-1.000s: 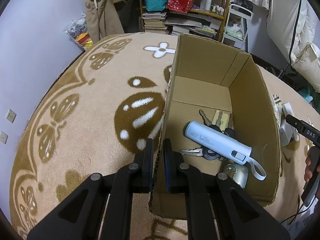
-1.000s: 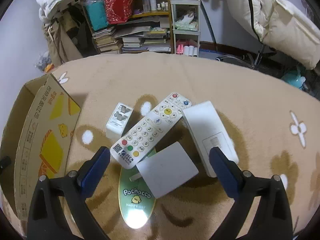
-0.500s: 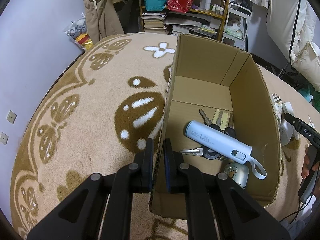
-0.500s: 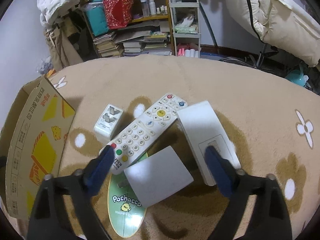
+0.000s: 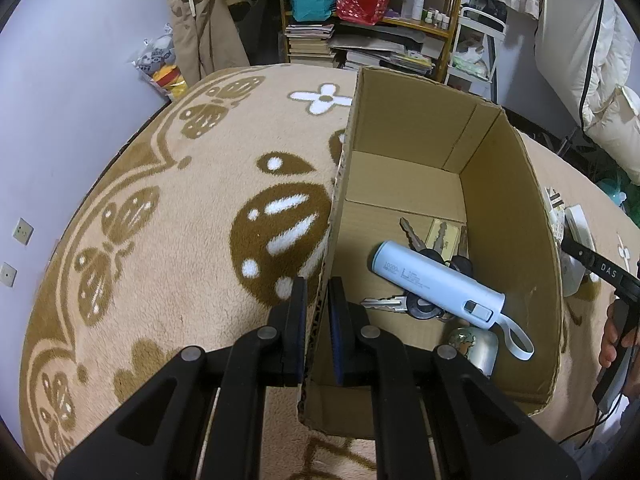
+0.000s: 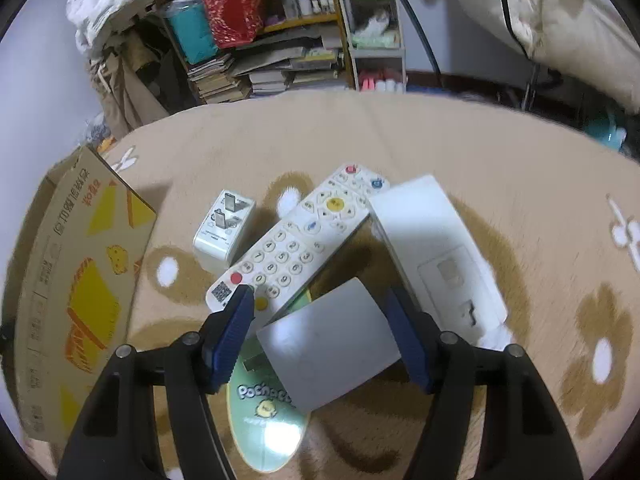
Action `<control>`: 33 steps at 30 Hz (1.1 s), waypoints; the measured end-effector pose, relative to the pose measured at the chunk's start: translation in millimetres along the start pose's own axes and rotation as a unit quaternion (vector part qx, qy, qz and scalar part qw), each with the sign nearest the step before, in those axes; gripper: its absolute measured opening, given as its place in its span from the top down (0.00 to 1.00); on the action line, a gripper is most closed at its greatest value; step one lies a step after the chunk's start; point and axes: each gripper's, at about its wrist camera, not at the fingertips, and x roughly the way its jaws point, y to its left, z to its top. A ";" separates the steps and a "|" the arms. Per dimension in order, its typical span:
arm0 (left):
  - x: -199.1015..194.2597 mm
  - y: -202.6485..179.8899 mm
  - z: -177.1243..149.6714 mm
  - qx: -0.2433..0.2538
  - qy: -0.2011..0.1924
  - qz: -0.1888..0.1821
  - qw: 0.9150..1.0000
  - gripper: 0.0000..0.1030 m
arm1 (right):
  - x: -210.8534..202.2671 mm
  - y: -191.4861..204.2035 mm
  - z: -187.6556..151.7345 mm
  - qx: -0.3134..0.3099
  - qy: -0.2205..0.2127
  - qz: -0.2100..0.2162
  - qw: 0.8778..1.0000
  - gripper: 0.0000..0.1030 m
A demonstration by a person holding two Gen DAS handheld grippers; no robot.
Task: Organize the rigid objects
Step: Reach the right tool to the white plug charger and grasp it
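Note:
My left gripper is shut on the near left wall of an open cardboard box. Inside the box lie a pale blue power bank, keys and a small metal tin. My right gripper is open, its fingers on either side of a grey-white square card. The card rests on a green Pochacco oval. Behind it lie a white remote, a white flat box and a small white adapter box. The cardboard box stands at the left.
A patterned beige carpet covers the surface. Cluttered shelves with books and bags stand beyond it. White bedding lies at the far right. The right gripper's handle and a hand show at the left wrist view's right edge.
My right gripper has moved forward and down over the grey-white card, and its fingers have narrowed around it. The left gripper has held still on the box wall.

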 end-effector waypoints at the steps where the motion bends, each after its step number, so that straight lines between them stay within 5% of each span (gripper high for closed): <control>1: -0.1 0.0 0.5 0.000 0.000 0.000 1.000 0.90 | 1.5 -0.8 -0.8 0.002 0.007 0.003 1.000 0.30; 25: 1.1 3.5 0.2 -0.005 0.002 -0.006 1.000 0.89 | 6.8 4.9 -14.1 0.019 0.058 0.004 0.998 0.24; 33: 0.9 3.4 0.0 -0.006 0.002 -0.006 1.000 0.89 | 1.5 15.1 -16.2 0.007 0.055 -0.026 0.998 0.31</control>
